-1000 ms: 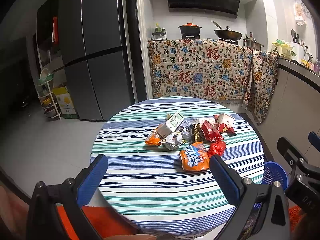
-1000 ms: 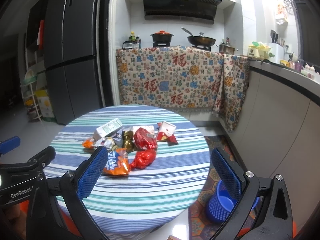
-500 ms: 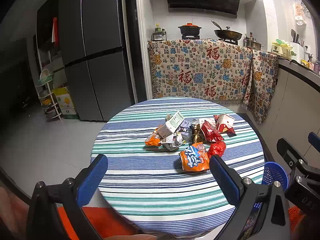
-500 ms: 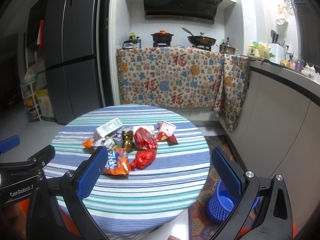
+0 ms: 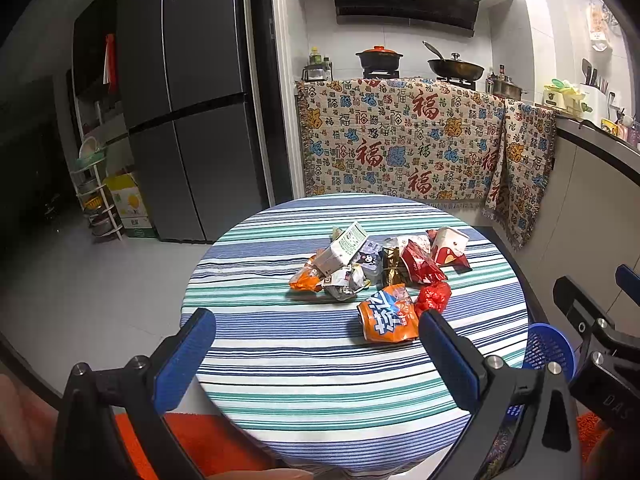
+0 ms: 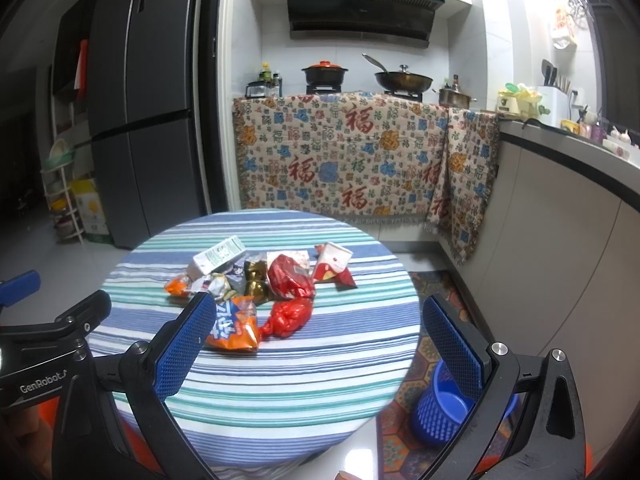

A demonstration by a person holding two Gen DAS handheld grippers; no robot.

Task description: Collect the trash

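So both tools hang short of the round striped worktop (image 5: pixel 320 380), and nothing has been picked up yet. The left hand-held gripper (image 5: pixel 316 354) is released, its blue pads spread wide with nothing between them; the right hand-held gripper (image 6: pixel 320 344) is released the same way and holds nothing.

The trash pile (image 5: pixel 380 276) sits in a loose cluster on the far half of the worktop. From the left tool it lies ahead and off to the right; from the right tool it lies ahead and to the left — so the pile falls between the two. The nearest piece is the orange snack bag (image 6: pixel 234 326), lying flat with its long axis running roughly away from the cameras, and just beside it on its right is the crumpled red wrapper (image 6: pixel 288 316). The bag shows just above the left tool's right pad and is partly hidden behind the right tool's left pad, so neither is clearly nearer.

The blue basket (image 6: pixel 444 408) stands on the floor to the right of the worktop, below the right tool — my guess is that side would carry pieces there most easily.
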